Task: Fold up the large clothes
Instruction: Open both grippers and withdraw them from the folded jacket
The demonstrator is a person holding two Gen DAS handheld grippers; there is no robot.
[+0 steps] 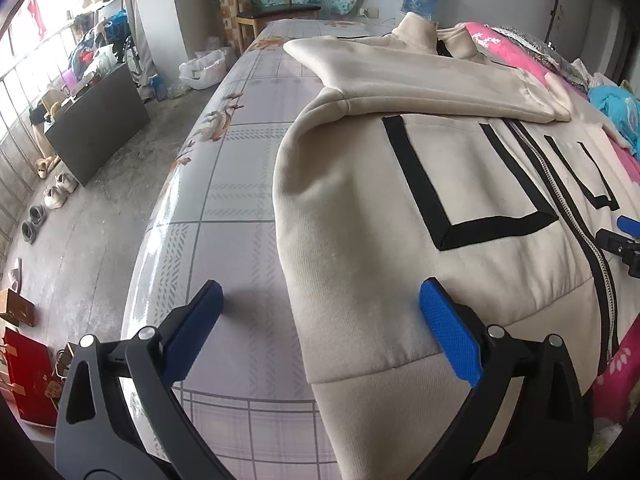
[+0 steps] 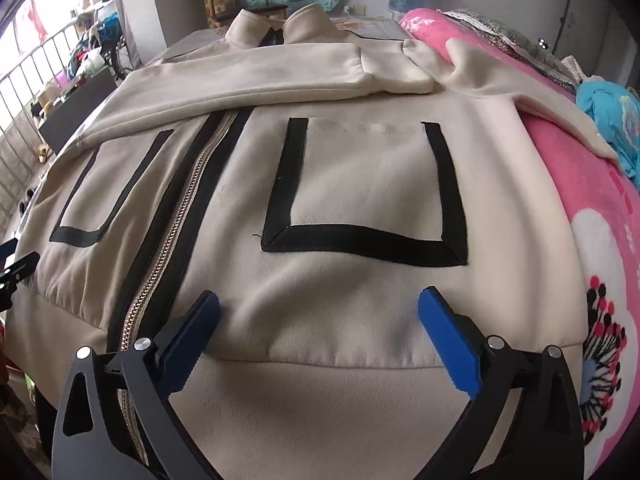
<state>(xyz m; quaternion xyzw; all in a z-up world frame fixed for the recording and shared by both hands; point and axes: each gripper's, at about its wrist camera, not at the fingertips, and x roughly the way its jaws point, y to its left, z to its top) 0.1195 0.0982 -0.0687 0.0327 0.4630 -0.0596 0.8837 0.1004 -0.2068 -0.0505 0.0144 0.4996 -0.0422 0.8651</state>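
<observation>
From the left wrist, the left tool (image 1: 320, 300) has its blue pads spread wide apart with nothing between them. One pad hangs over the checked bed sheet (image 1: 236, 184), the other over the lower left side of the beige jacket (image 1: 360, 208). The jacket lies front up on the bed, zipper (image 1: 576, 216) closed, with a black-trimmed pocket (image 1: 460, 176) on each side of the zipper. One sleeve (image 1: 420, 80) is folded across the chest. The tip of the right tool (image 1: 624, 240) shows at the right edge, above the jacket. On the floor to the left stand shoes (image 1: 56, 192) and a dark cabinet (image 1: 100, 120).

From the right wrist, the right tool (image 2: 318, 302) is also wide apart and empty, poised above the jacket's hem band (image 2: 320, 400) below the right pocket (image 2: 364, 188). Both sleeves meet across the chest (image 2: 384, 68). A pink blanket (image 2: 592, 208) lies beside the jacket on the right.
</observation>
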